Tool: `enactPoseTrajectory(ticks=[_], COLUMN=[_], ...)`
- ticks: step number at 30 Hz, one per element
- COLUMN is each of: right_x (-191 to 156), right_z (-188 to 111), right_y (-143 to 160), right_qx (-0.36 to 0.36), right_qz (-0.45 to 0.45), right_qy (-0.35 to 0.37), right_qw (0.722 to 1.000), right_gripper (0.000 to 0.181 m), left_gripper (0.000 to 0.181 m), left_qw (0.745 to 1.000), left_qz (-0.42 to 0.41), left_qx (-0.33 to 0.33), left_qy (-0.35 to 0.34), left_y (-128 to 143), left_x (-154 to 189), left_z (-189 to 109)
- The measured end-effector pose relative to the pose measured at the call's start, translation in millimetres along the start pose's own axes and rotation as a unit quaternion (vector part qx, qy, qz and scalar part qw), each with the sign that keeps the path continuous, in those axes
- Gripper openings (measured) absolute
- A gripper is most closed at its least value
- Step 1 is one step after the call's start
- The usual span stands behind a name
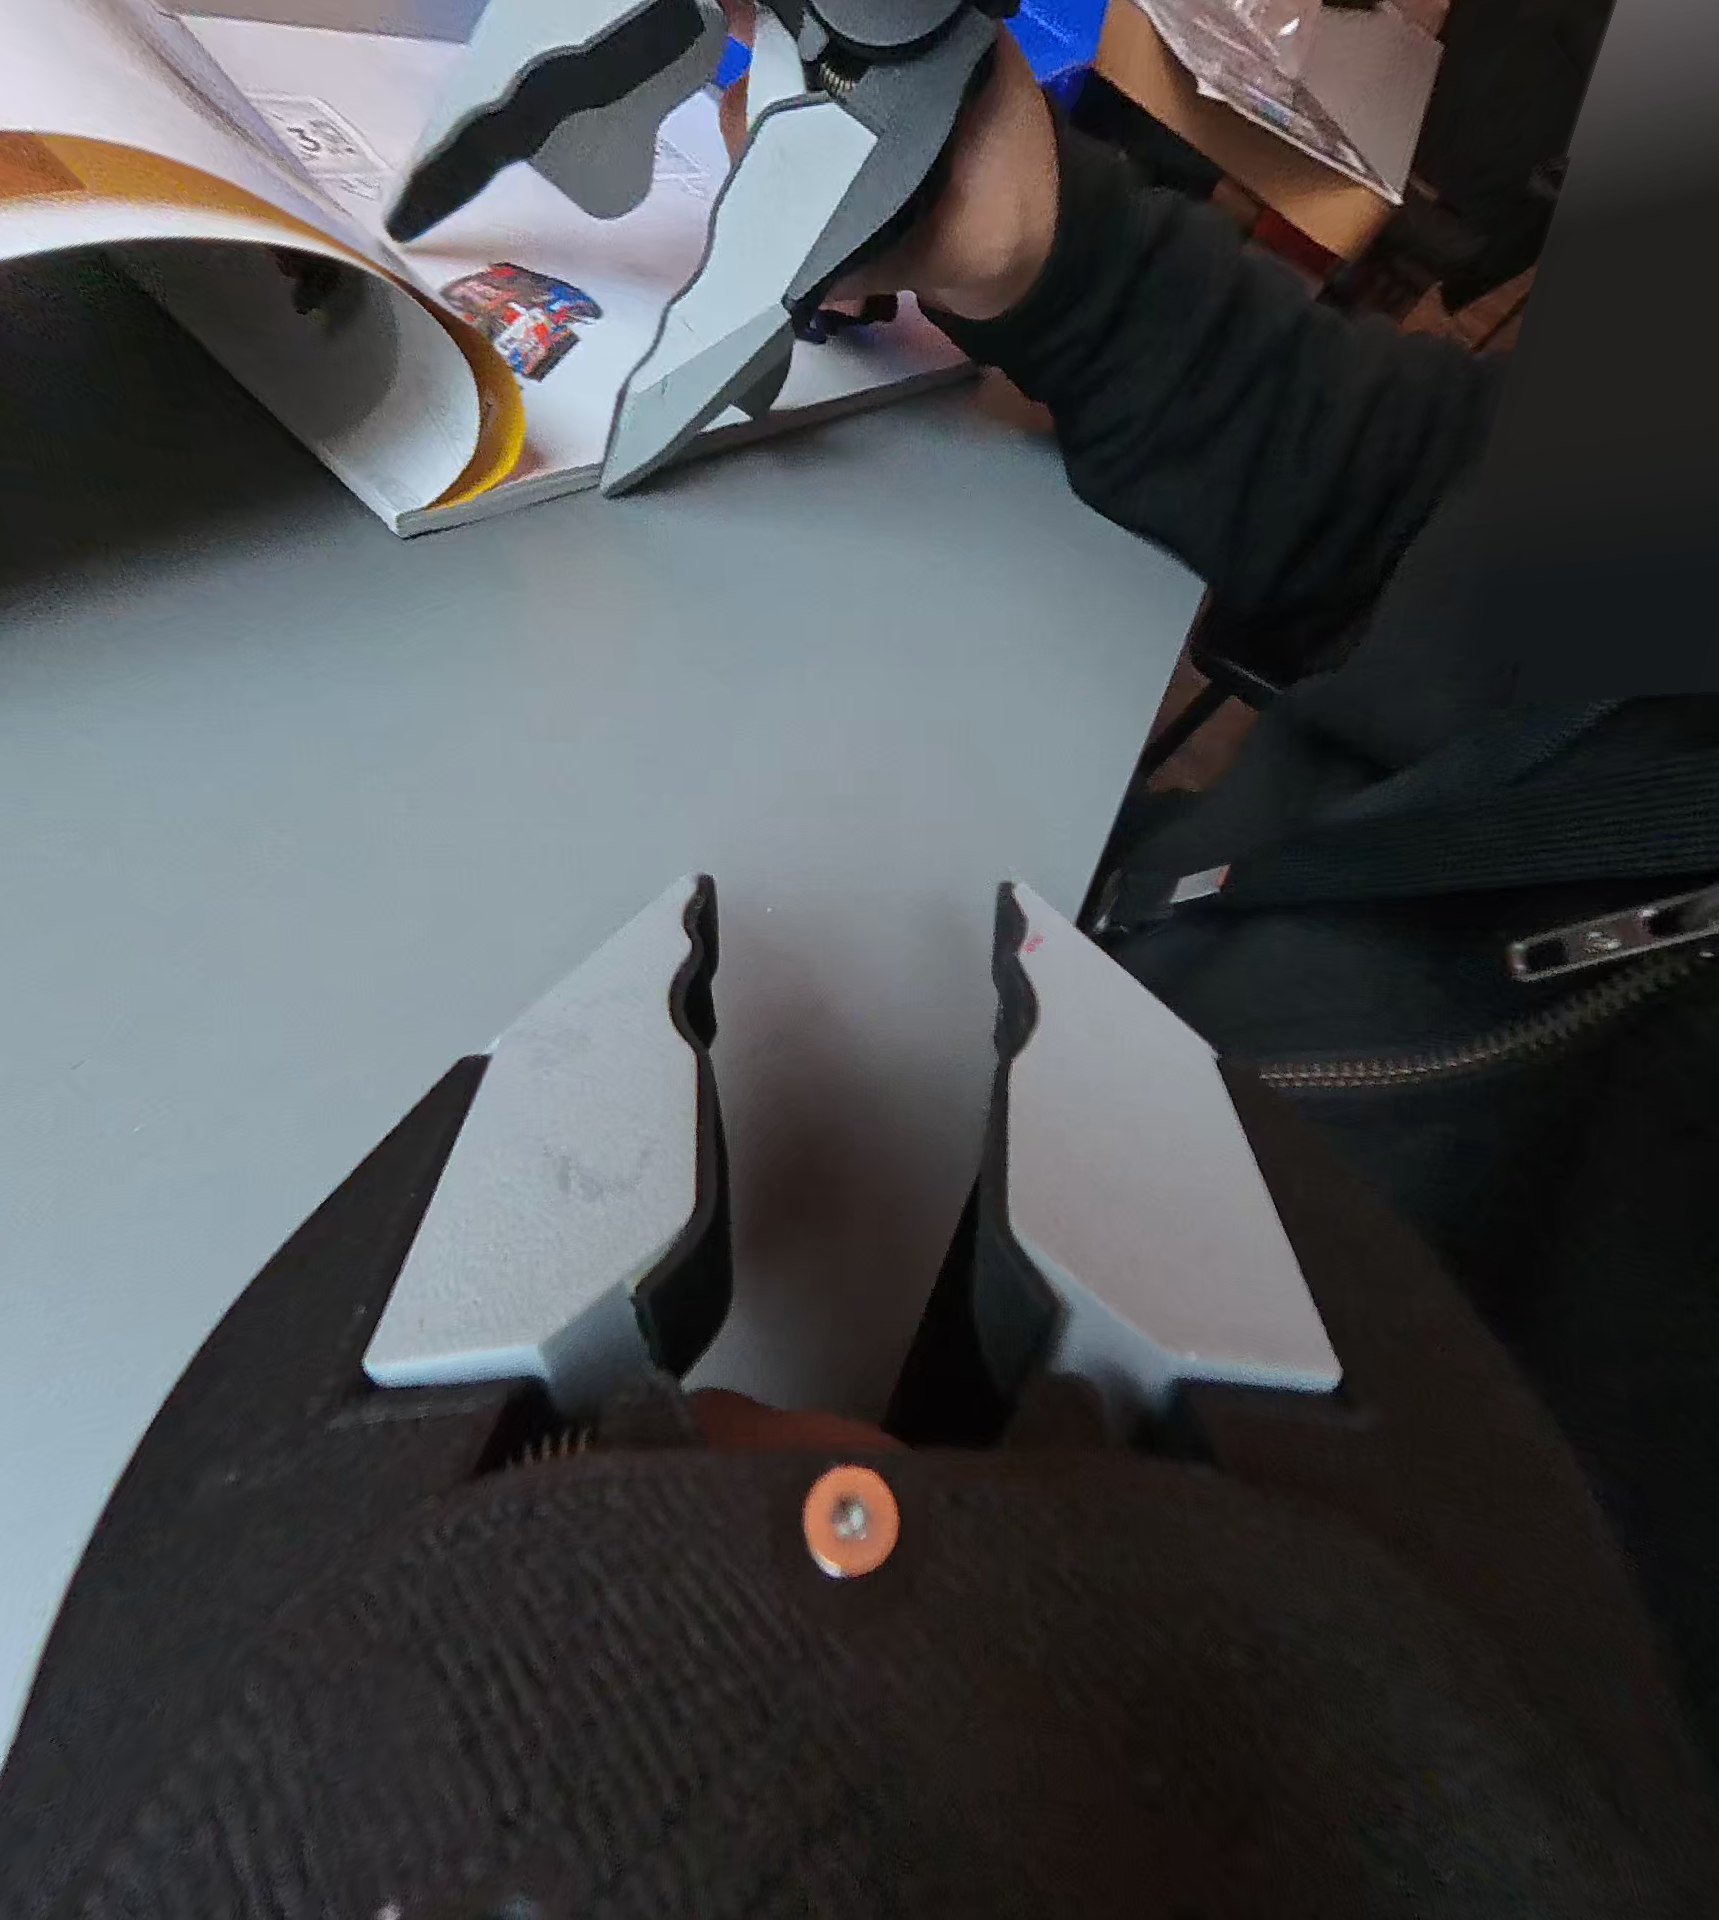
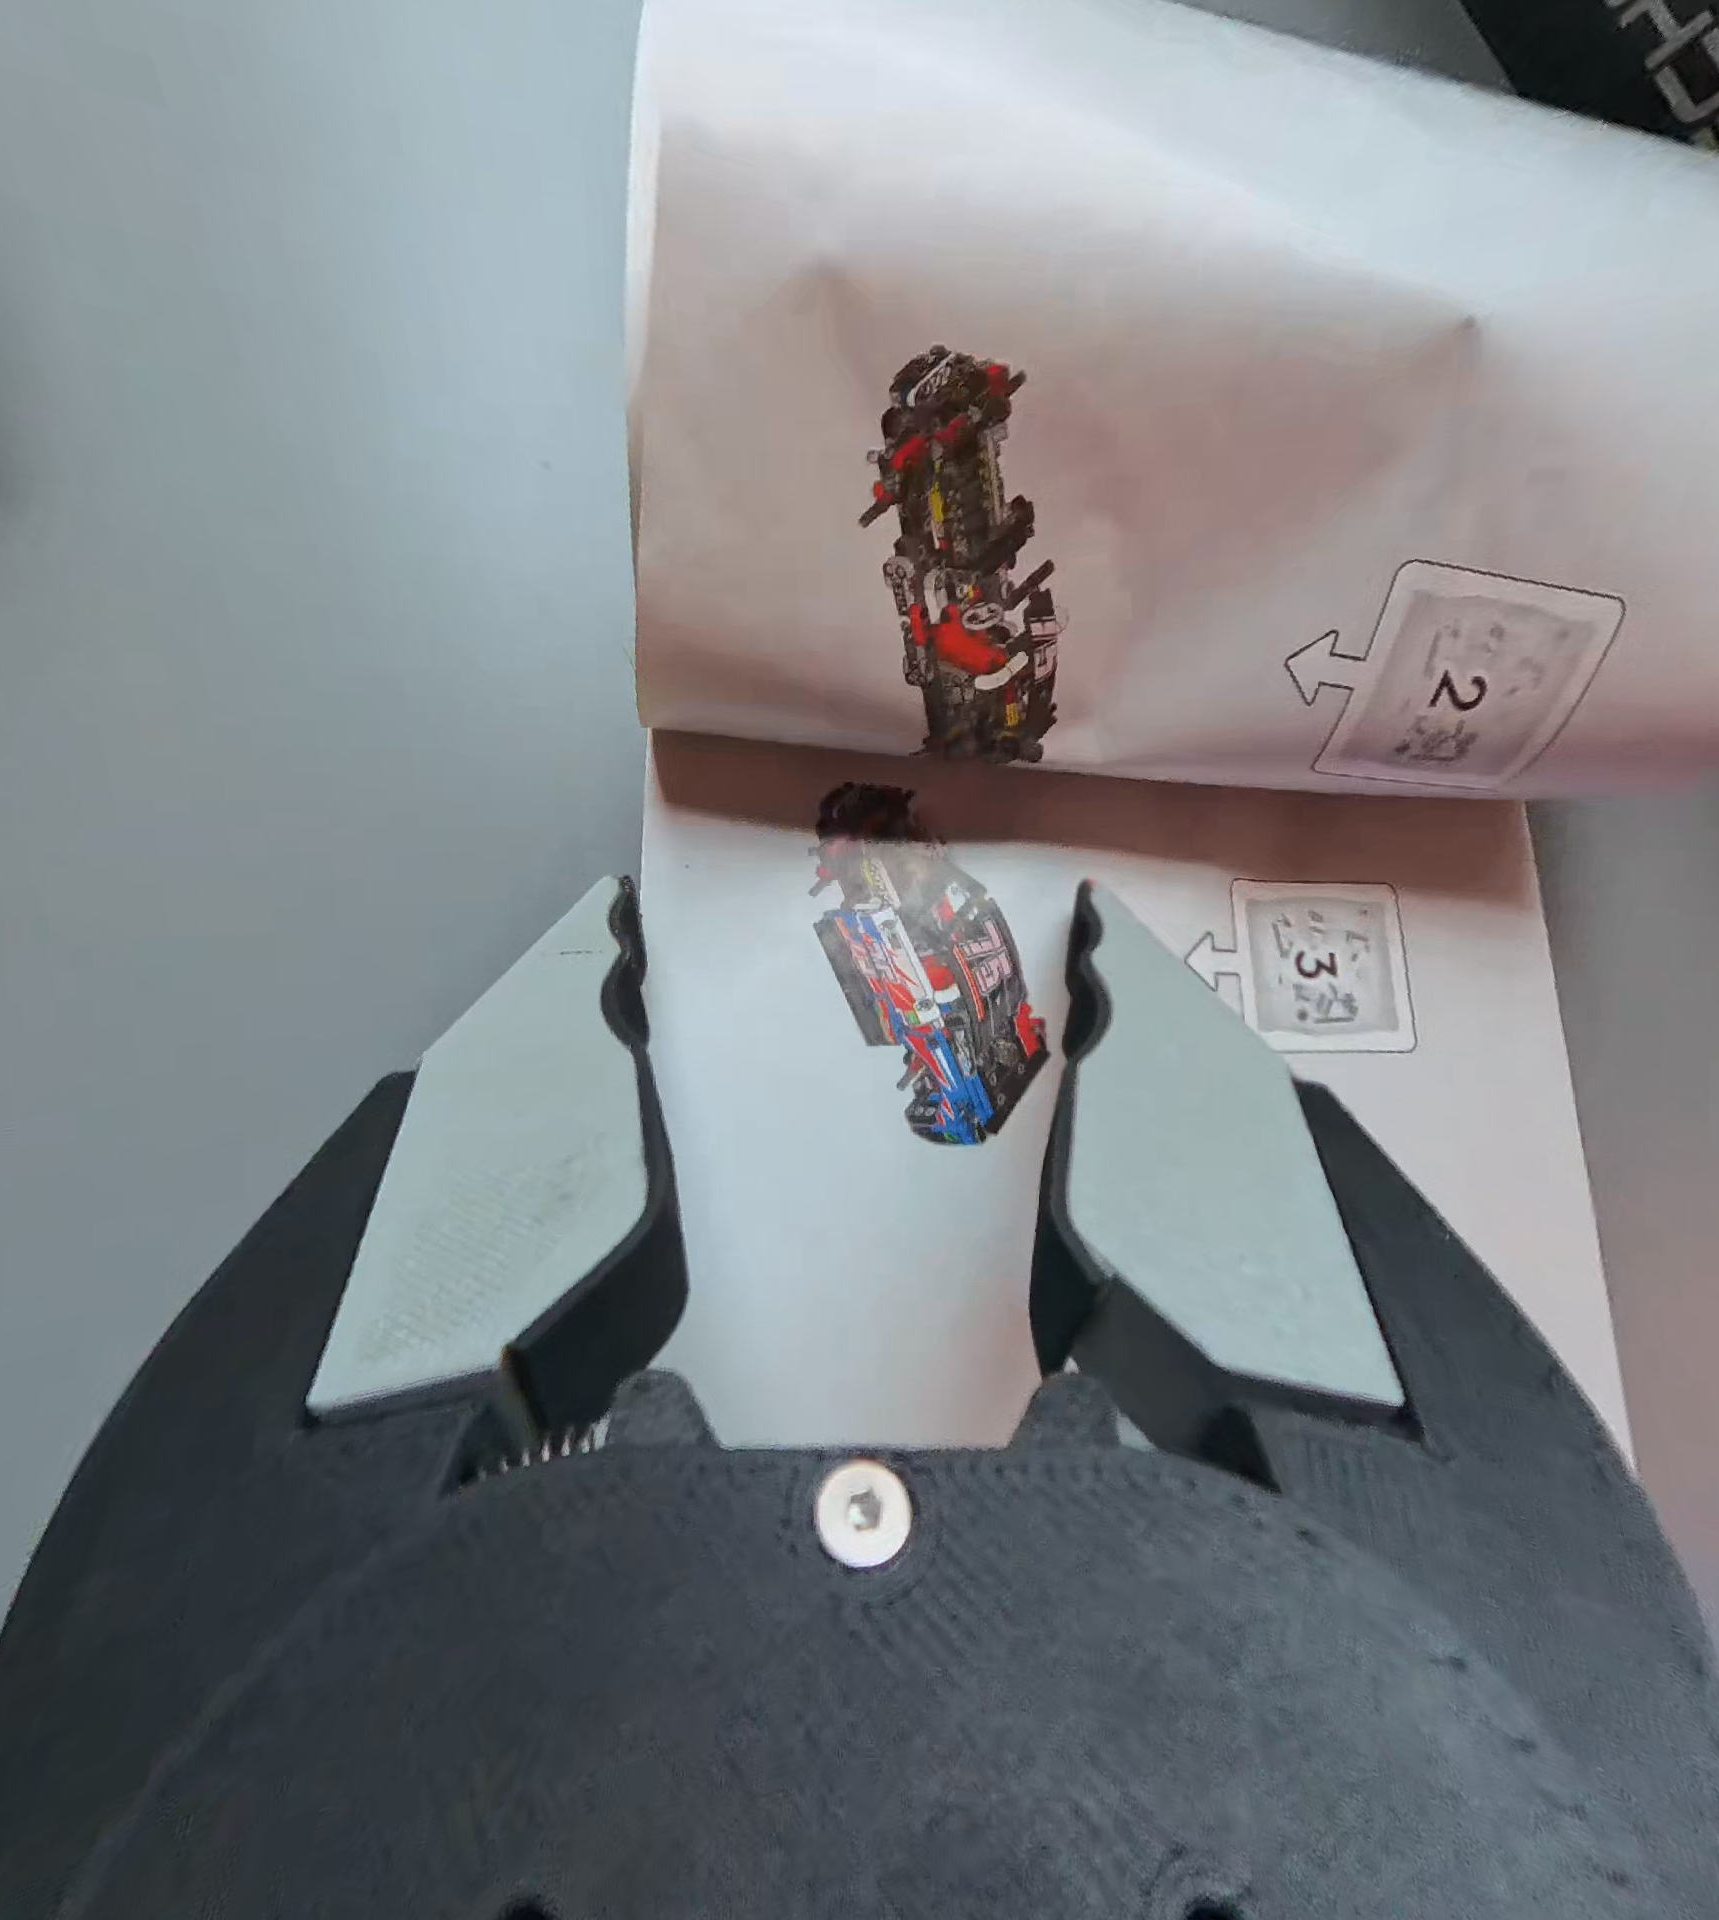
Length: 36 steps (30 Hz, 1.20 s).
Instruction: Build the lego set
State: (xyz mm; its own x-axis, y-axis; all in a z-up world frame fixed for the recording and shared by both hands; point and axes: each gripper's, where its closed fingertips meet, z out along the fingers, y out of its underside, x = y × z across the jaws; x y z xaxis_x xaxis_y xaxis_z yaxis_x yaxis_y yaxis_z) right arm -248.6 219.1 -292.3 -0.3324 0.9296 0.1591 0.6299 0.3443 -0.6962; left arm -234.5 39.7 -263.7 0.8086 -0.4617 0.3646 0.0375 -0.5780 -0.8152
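Looks like the booklet-reading step, no bricks in sight. Far left on the grey table (image 1: 522,727), the instruction booklet (image 2: 1198,312) lies w/ pages curling up. Right gripper (image 2: 860,904) hovers over it, released, empty. Left gripper (image 1: 855,894) near, slack, empty. Next: flatten the page. Black bag (image 1: 1561,1039) crowds the right edge

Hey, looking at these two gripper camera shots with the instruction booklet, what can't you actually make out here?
- Lego pieces: none show in either view.
- Instruction booklet: its far pages lie under the curled page in the right wrist view.
- Table: its near part is hidden behind the left gripper in the left wrist view.
- Right gripper: its base is cut off by the top edge there.
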Motion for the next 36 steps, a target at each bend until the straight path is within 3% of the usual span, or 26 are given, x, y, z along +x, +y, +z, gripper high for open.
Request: enactPoseTrajectory(ticks=[8, 15, 19, 27, 30, 36], right_x=[22.2, 2.2, -4.4, -4.8, -4.8, 6.0], right_z=[-30.1, -57.7, -60.8, -36.0, -31.1, -29.2], right_y=[22.1, -42.9, -58.5, -63.0, -64.3, -66.4], right_qx=[-0.007, 0.191, 0.248, 0.234, 0.230, 0.235], right_qz=[-0.050, 0.062, 0.109, 0.116, 0.092, 0.082], right_qy=[0.095, 0.079, 0.051, 0.004, 0.011, 0.029], right_qw=[0.994, 0.976, 0.961, 0.965, 0.969, 0.968], right_gripper=[0.063, 0.059, 0.069, 0.079, 0.076, 0.071], left_gripper=[0.051, 0.051, 0.055, 0.059, 0.055, 0.041], left_qw=[1.000, 0.997, 0.994, 0.975, 0.965, 0.959], left_qz=[0.007, 0.033, 0.066, 0.163, 0.214, 0.145], left_qx=[0.013, 0.037, 0.065, 0.147, 0.143, 0.244], left_qy=[-0.006, -0.052, -0.055, -0.035, -0.056, 0.006], left_y=[-3.2, -8.1, -14.1, -39.9, -42.0, -68.6], left_x=[1.3, -4.1, -1.3, -21.8, -46.4, -52.2], left_z=[0.5, -1.8, -14.5, -83.4, -90.5, -100.8])
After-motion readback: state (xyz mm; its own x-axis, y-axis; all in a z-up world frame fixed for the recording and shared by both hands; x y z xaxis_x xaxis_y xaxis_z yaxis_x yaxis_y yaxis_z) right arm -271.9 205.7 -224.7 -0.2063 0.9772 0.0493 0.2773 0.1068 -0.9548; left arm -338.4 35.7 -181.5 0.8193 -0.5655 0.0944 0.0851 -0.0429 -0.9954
